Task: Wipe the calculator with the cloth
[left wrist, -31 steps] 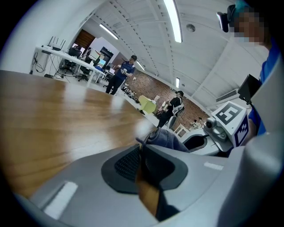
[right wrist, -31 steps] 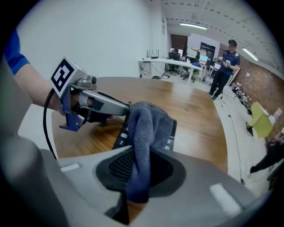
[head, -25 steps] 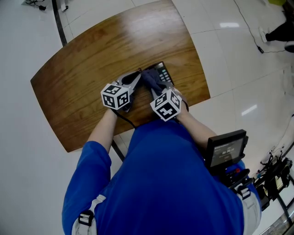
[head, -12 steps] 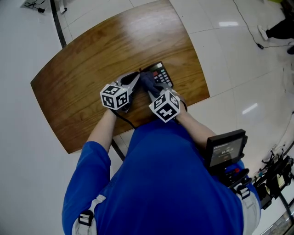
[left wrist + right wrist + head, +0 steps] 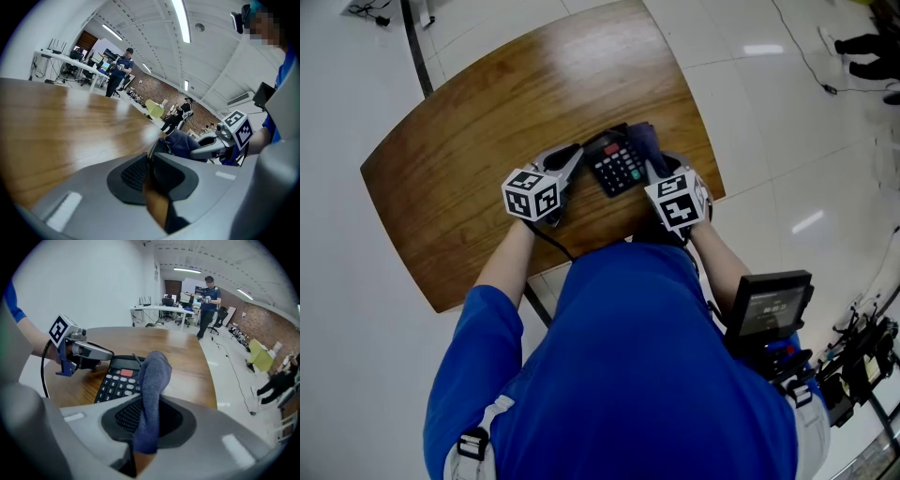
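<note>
A black calculator lies on the wooden table near its front right corner, keys facing up. My left gripper is shut on the calculator's left edge; in the left gripper view only a thin dark edge shows between the pads. At the calculator's right side, my right gripper is shut on a blue-grey cloth. In the right gripper view the cloth stands up out of the jaws, with the calculator and the left gripper beyond it.
The table's right edge runs just past the cloth, with white tiled floor beyond. Bare wood stretches to the left and far side. People stand by desks far off in the room.
My right gripper has swept the cloth rightward across the calculator, from its near left part to its right edge, uncovering the keys. The left gripper has stayed put.
</note>
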Demonstrator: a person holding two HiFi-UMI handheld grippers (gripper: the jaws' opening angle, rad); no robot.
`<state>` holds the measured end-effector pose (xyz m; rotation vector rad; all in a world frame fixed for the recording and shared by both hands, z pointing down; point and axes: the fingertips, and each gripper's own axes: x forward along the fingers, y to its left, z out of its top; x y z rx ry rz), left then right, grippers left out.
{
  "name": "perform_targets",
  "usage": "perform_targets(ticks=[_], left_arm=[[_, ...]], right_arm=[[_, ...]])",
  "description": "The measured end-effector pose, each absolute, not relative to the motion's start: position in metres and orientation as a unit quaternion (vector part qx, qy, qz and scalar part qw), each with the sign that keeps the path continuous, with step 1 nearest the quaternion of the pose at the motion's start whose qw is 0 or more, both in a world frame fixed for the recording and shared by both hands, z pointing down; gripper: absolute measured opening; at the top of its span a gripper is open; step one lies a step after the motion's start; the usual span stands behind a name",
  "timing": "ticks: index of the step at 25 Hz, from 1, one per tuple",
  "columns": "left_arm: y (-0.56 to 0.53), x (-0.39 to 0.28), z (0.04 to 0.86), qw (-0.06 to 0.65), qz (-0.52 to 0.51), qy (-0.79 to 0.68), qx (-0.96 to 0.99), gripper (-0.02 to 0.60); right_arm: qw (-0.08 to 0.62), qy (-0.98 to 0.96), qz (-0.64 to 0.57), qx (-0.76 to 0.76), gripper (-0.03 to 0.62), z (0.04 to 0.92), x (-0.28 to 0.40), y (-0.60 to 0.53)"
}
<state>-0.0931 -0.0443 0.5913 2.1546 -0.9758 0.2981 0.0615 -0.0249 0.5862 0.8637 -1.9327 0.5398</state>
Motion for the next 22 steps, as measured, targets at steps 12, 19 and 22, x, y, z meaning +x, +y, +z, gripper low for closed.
perform_targets(ticks=[12,19,22], left_arm=[[-0.045,-0.089,0.585,0.369,0.121,-0.382,0.839,0.049],[-0.044,-0.086,0.582,0.368,0.121,-0.383,0.838,0.049],[-0.043,-0.085,0.583,0.367,0.122,-0.383,0.839,0.048]], right_arm=[[0.487,-0.809,0.174,0.278,0.069,0.595,0.015,0.009],[0.482,-0.833,0.166,0.215,0.069,0.593,-0.024,0.044],[0.479,-0.838,0.166,0.203,0.069,0.593,-0.029,0.049]])
